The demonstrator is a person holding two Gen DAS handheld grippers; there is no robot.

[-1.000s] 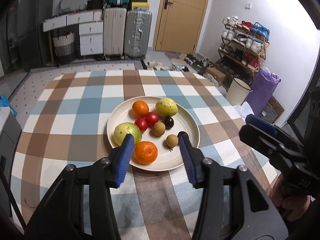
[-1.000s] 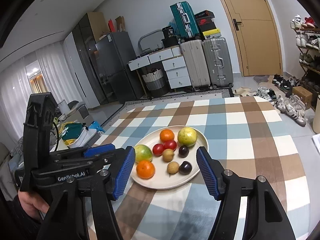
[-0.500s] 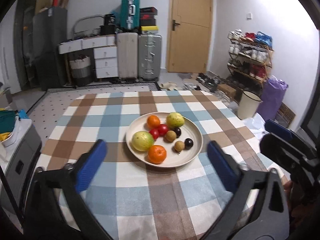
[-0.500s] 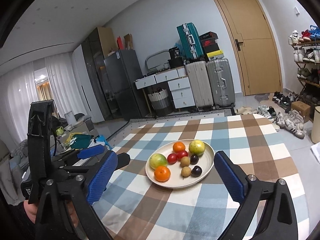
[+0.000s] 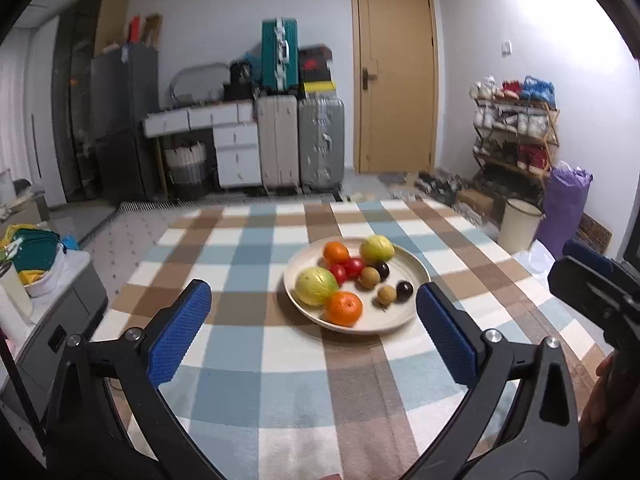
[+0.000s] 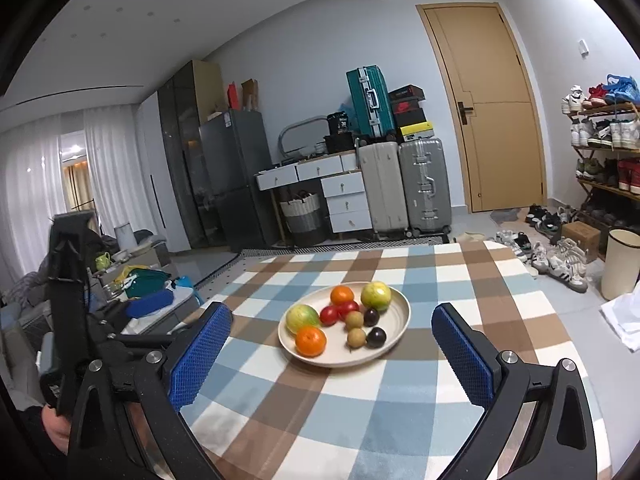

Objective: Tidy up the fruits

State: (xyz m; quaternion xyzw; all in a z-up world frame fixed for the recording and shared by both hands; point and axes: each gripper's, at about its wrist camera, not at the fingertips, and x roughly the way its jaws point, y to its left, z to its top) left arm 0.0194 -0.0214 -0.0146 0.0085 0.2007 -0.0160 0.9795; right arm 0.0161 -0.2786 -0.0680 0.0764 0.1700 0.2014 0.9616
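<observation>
A cream plate (image 5: 418,280) (image 6: 400,314) sits on the checked tablecloth and holds several fruits: two oranges (image 5: 344,308), two yellow-green round fruits (image 5: 316,286), small red ones (image 5: 346,270), brown longans (image 5: 387,295) and dark plums (image 5: 404,290). My left gripper (image 5: 312,289) is open wide, short of the plate, with nothing between its blue pads. My right gripper (image 6: 331,309) also hangs back from the plate. Its jaws are opening and nothing is between them. The nearest orange (image 6: 310,341) lies at the plate's front edge.
The table (image 5: 248,360) is covered by a blue, brown and white cloth. A low cabinet with bowls (image 5: 44,280) stands at its left. Suitcases (image 5: 300,140), a door, a shoe rack (image 5: 516,136) and a bin (image 5: 518,228) lie beyond. A hand holds each gripper.
Both grippers opened from narrow to wide and drew back from the plate. The views tilted up, so the plate now looks smaller and farther.
</observation>
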